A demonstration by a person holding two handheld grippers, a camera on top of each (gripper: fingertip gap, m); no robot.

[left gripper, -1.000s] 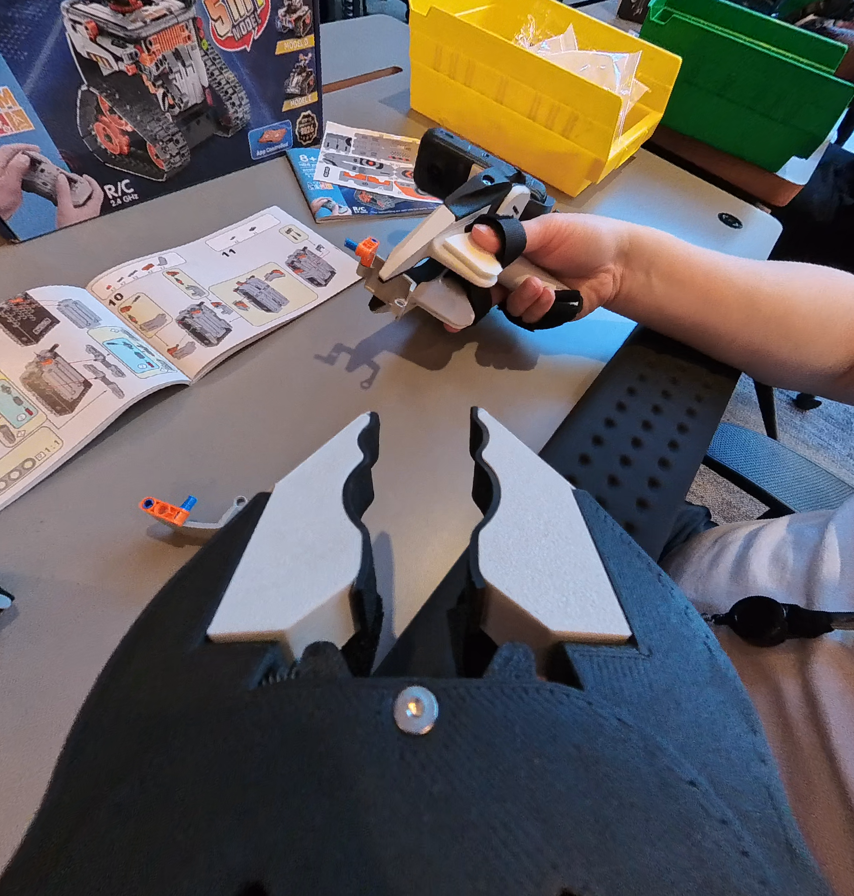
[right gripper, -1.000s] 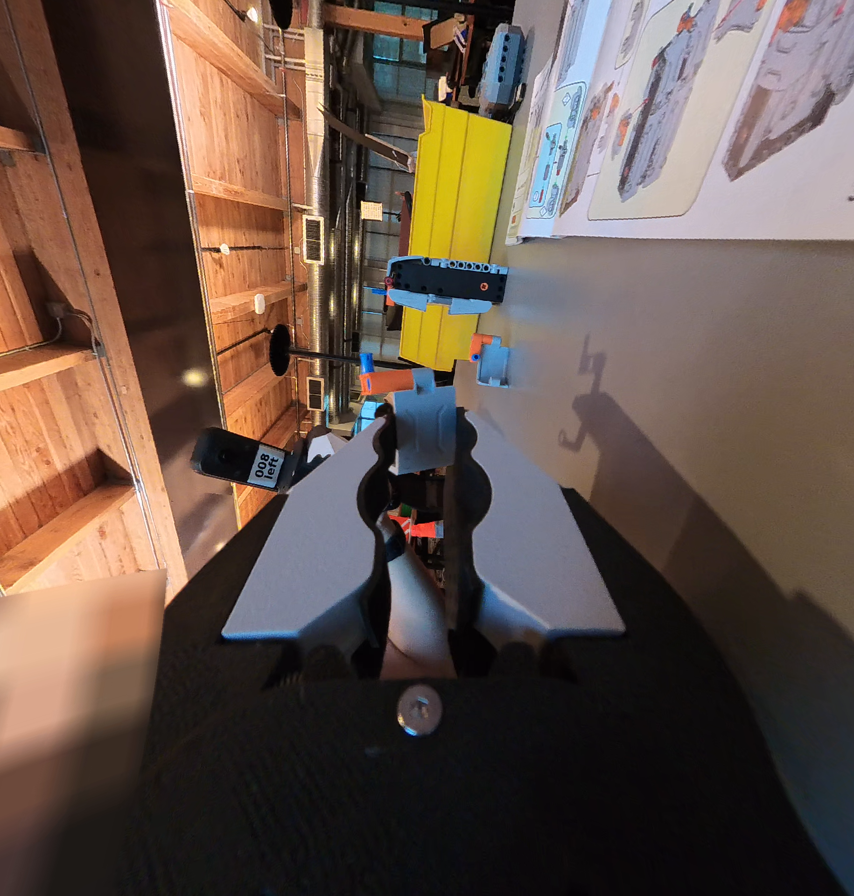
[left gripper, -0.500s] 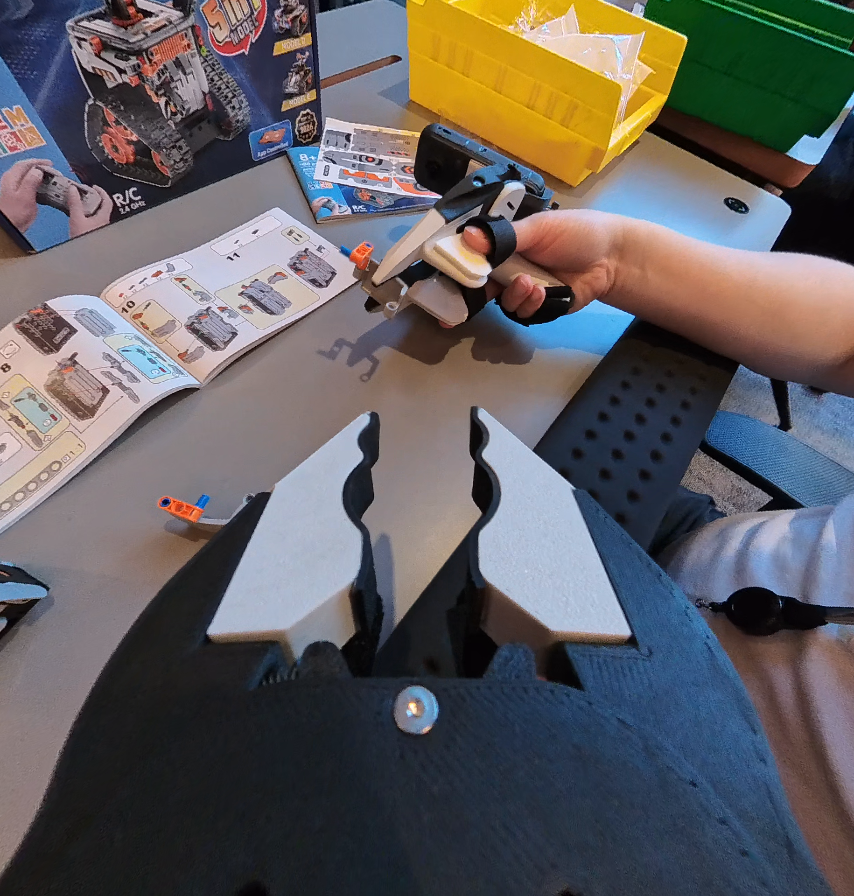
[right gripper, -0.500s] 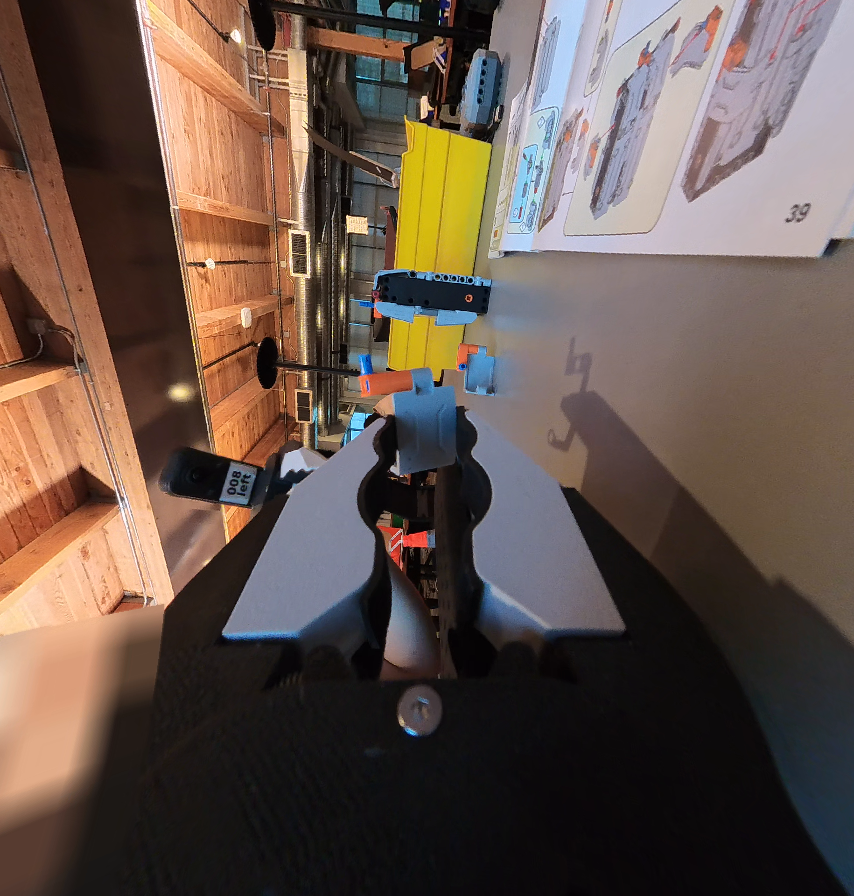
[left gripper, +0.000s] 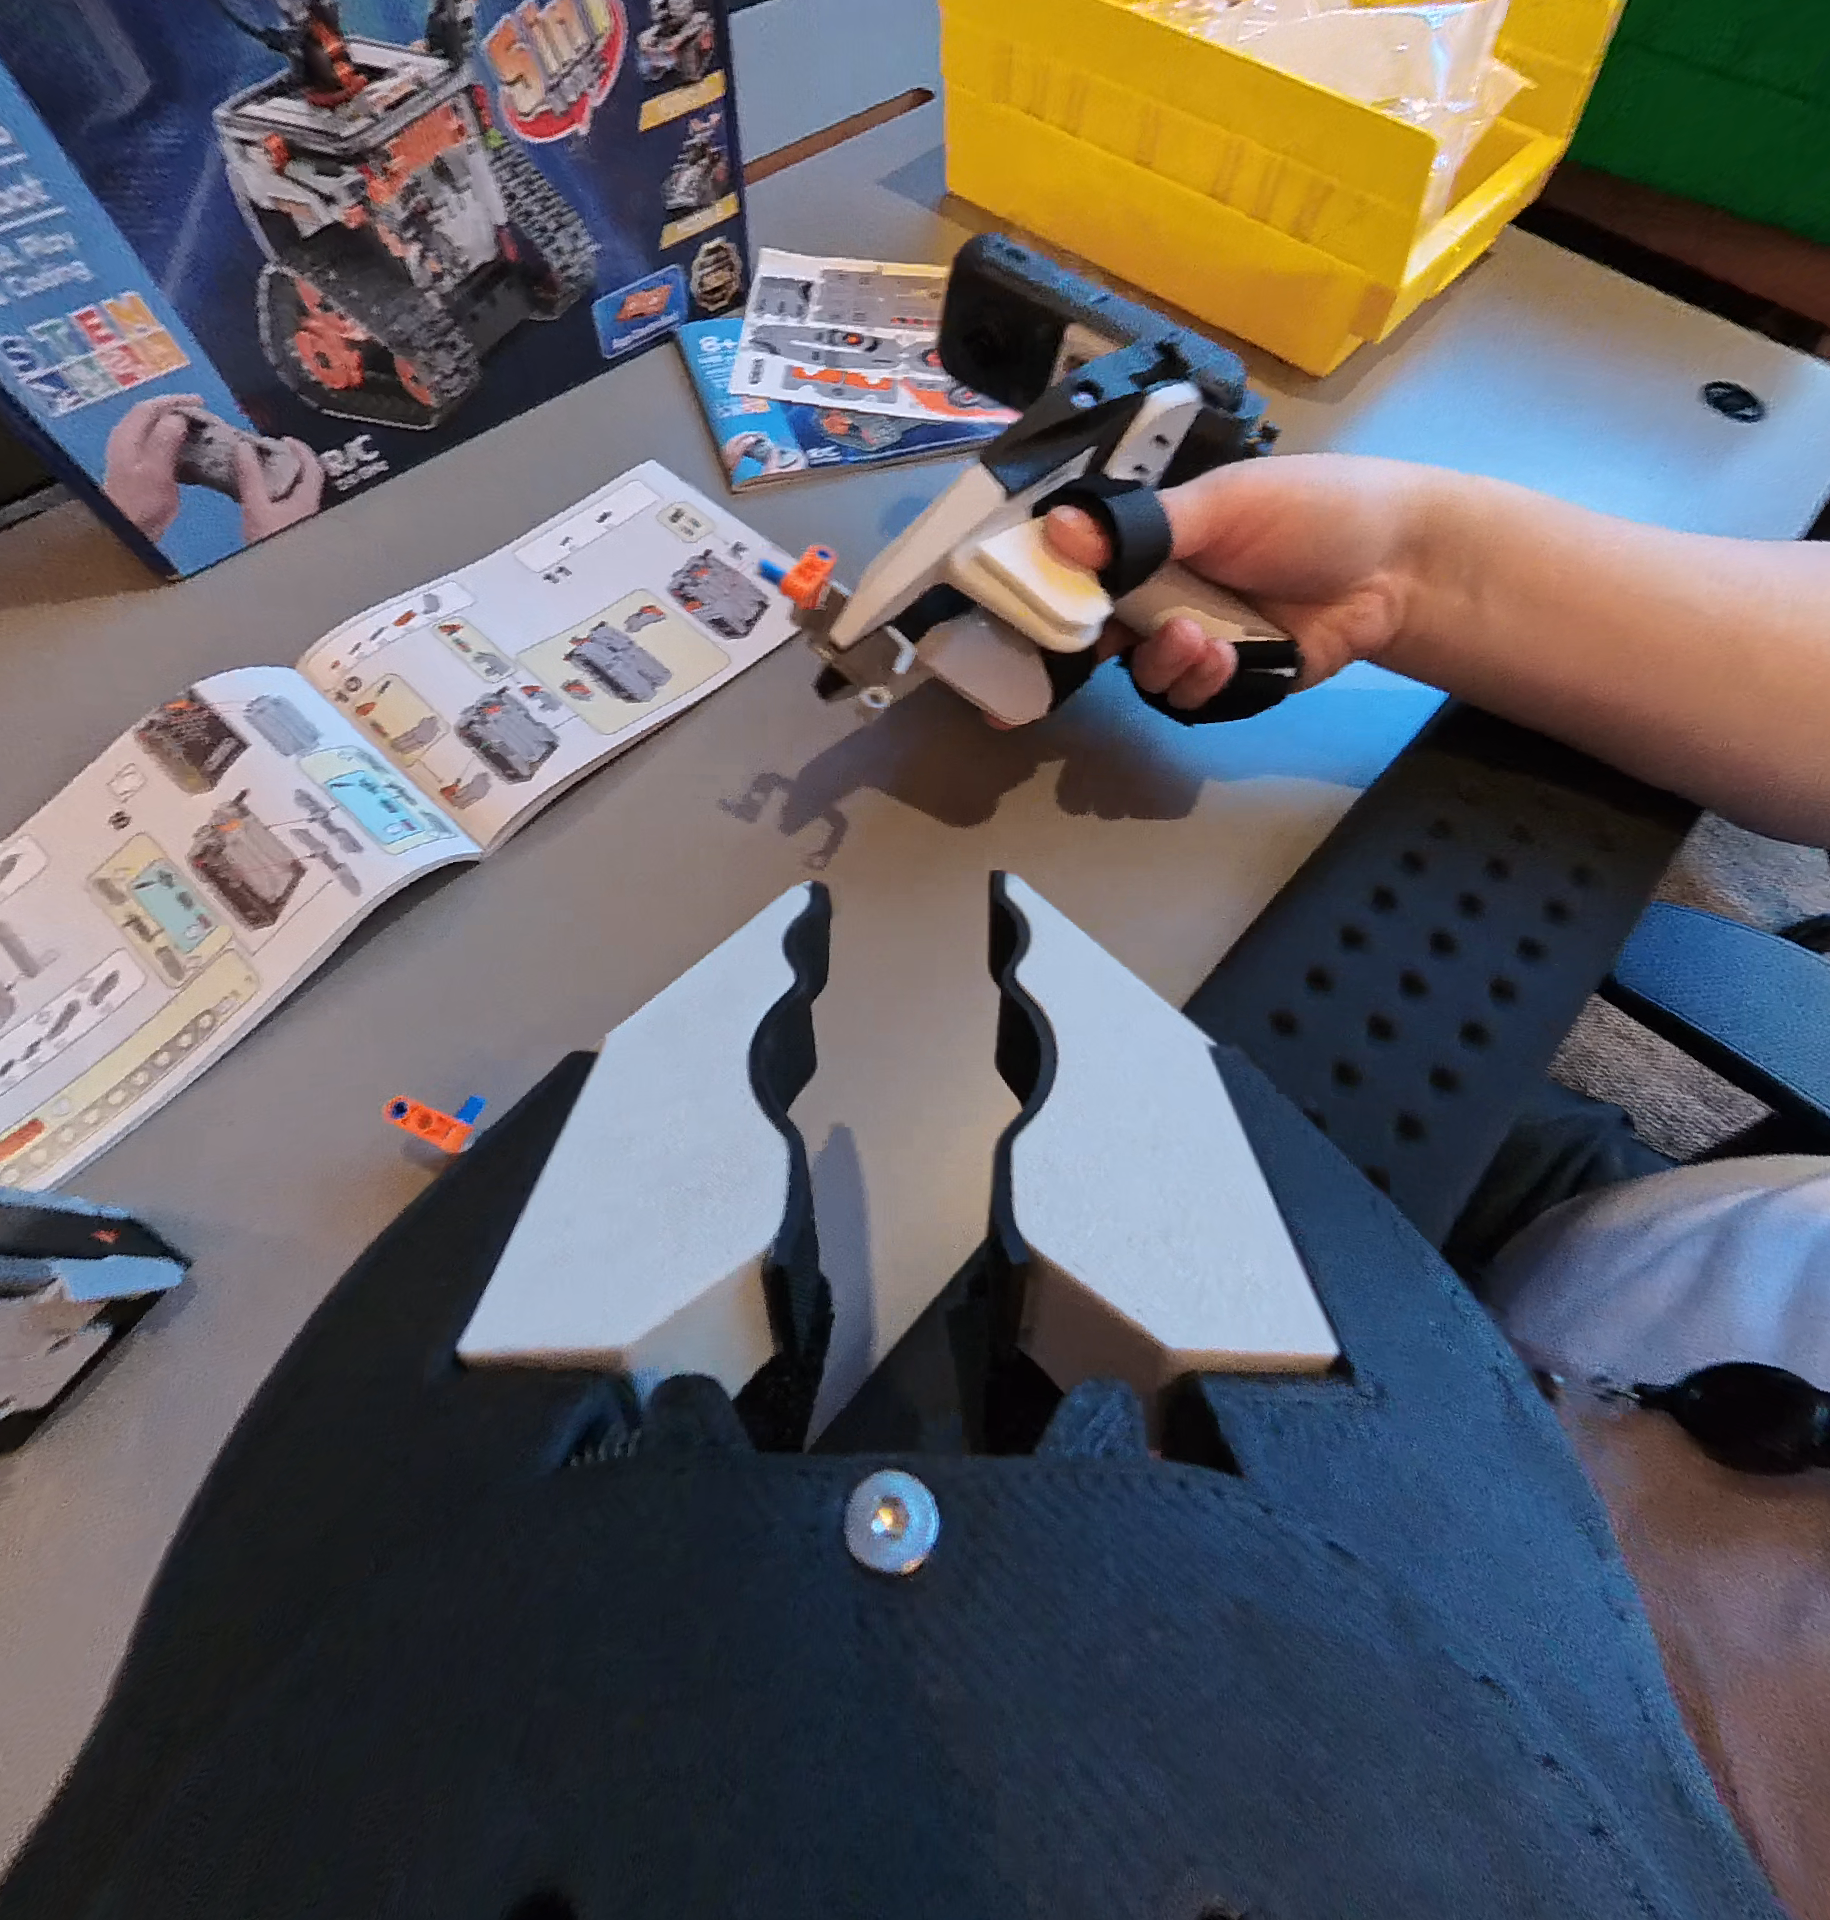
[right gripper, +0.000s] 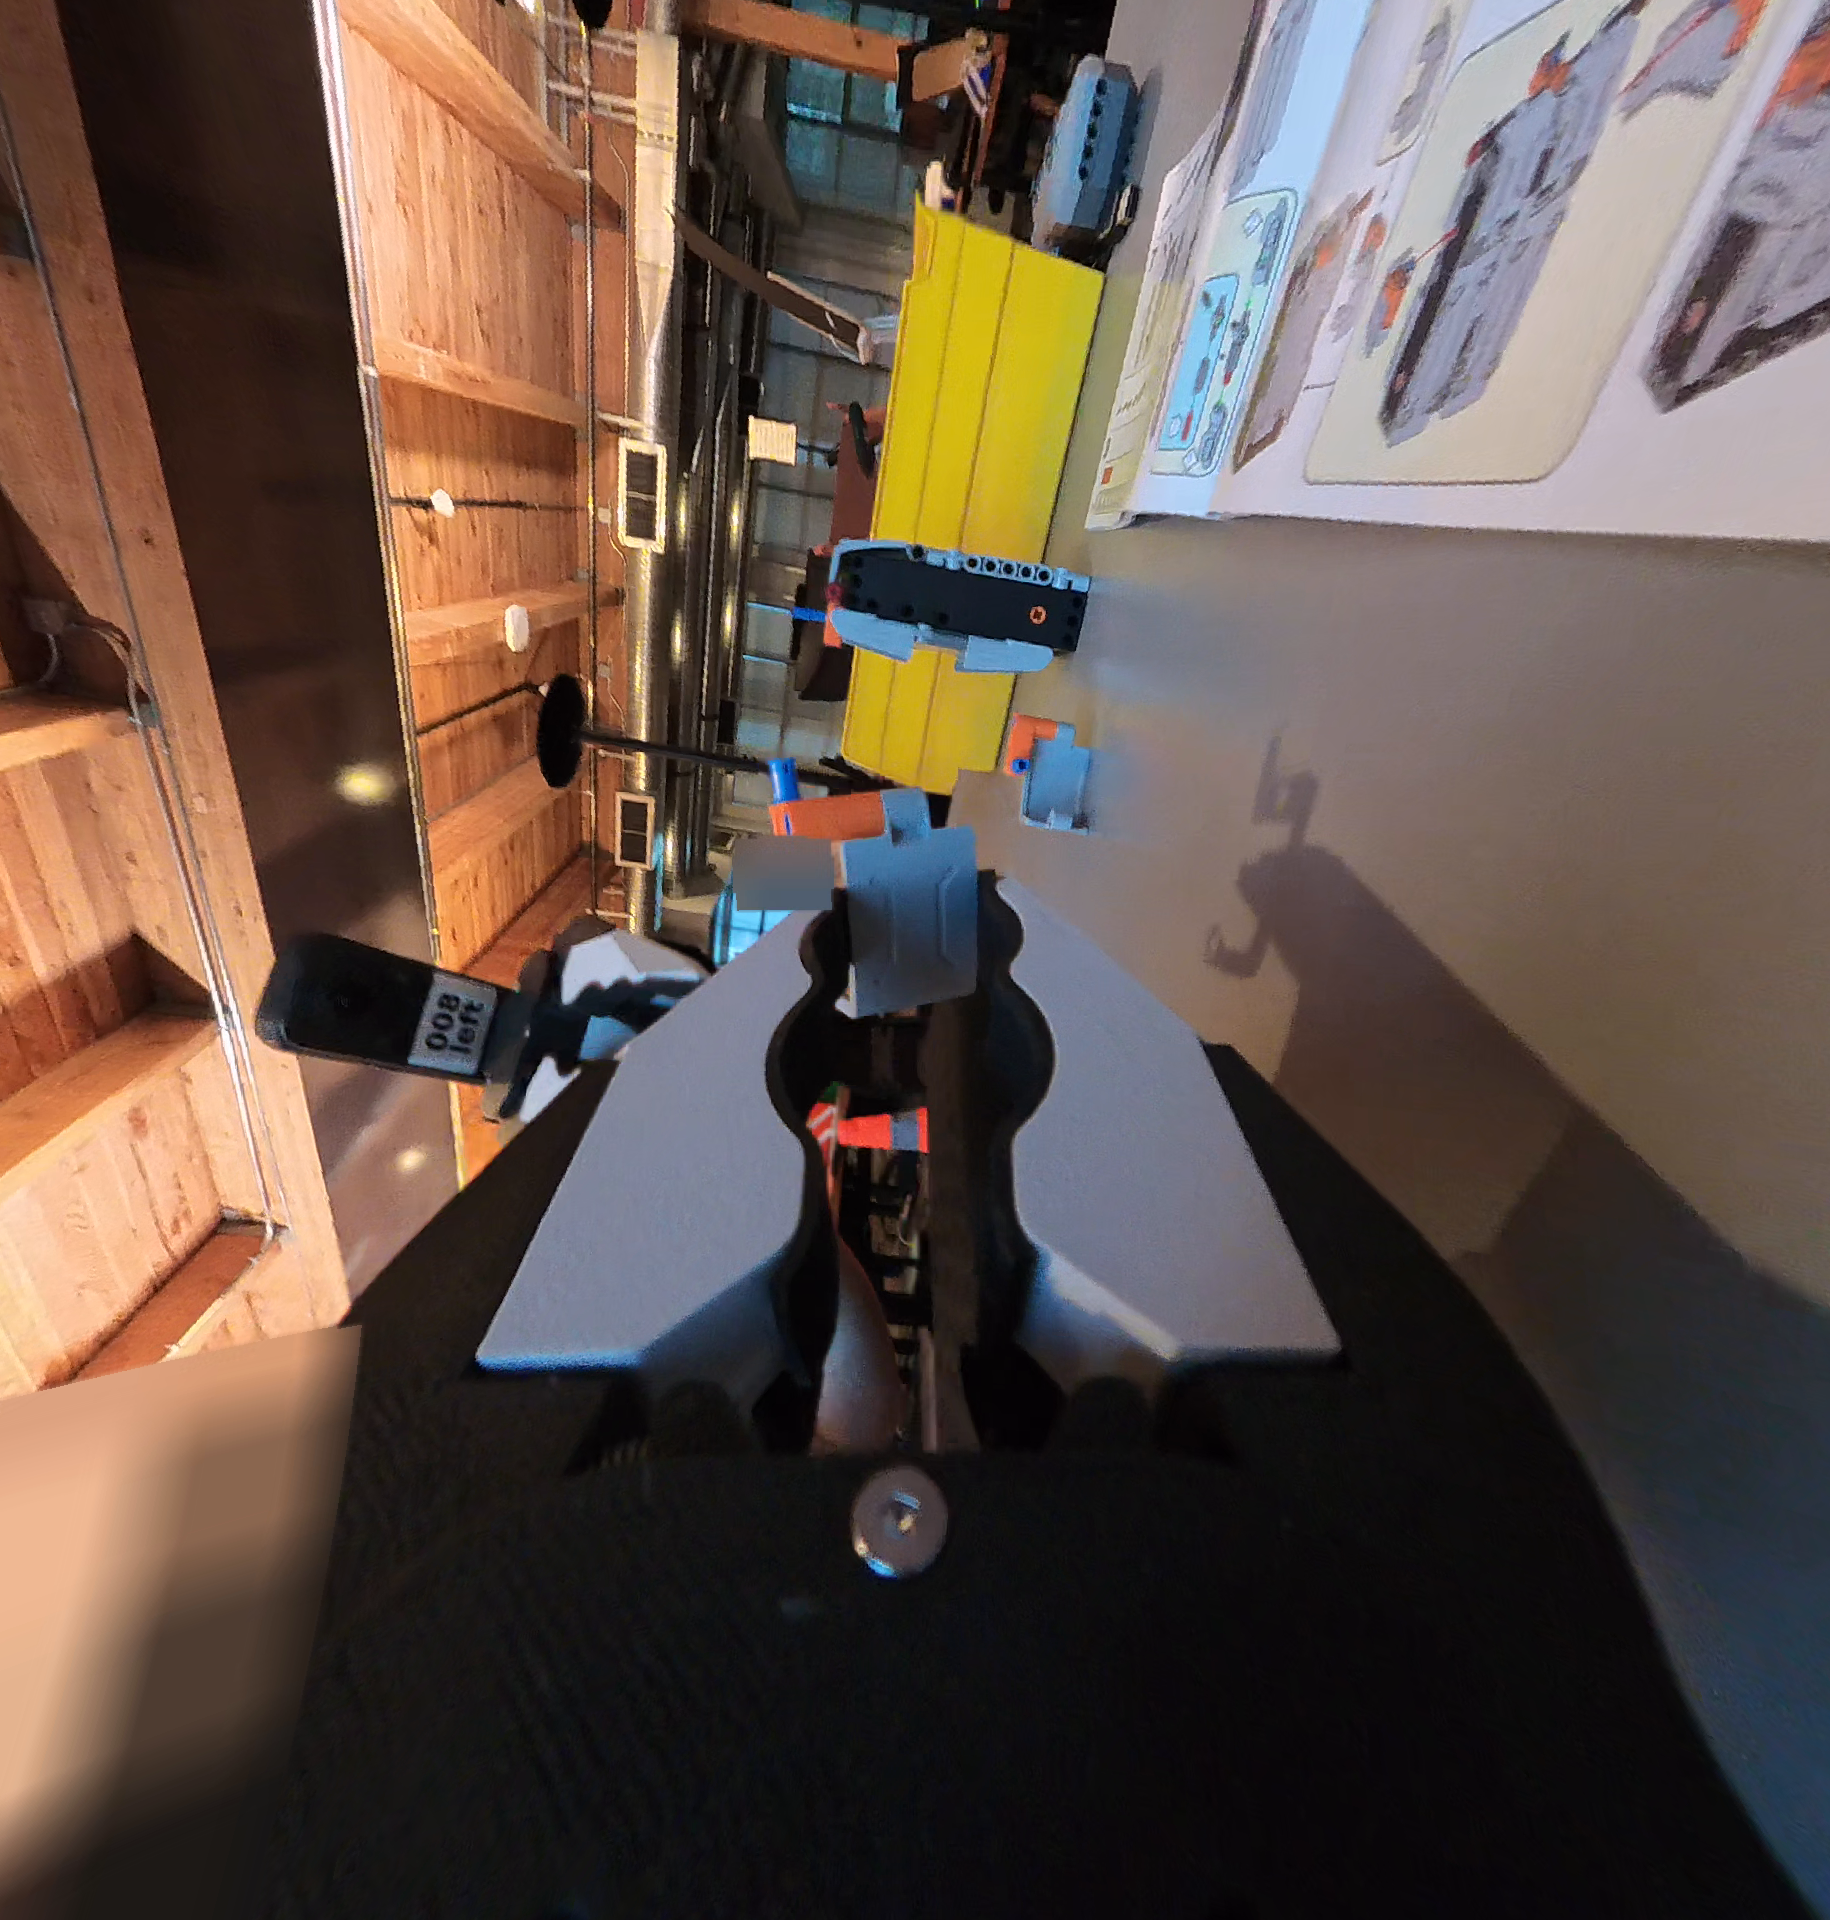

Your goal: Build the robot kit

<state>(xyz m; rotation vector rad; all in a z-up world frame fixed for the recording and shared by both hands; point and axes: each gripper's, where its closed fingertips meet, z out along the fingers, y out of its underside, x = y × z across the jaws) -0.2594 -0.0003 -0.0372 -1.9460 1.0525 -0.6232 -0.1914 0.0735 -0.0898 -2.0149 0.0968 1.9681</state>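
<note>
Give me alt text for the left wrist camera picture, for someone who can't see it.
The open left gripper hovers empty over a grey table. Beyond it, a hand holds the right gripper, shut on a small grey piece with an orange pin, near an open instruction booklet, a toy box and a yellow bin.

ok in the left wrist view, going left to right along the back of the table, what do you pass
blue toy box → small leaflet → yellow bin → green bin
</note>
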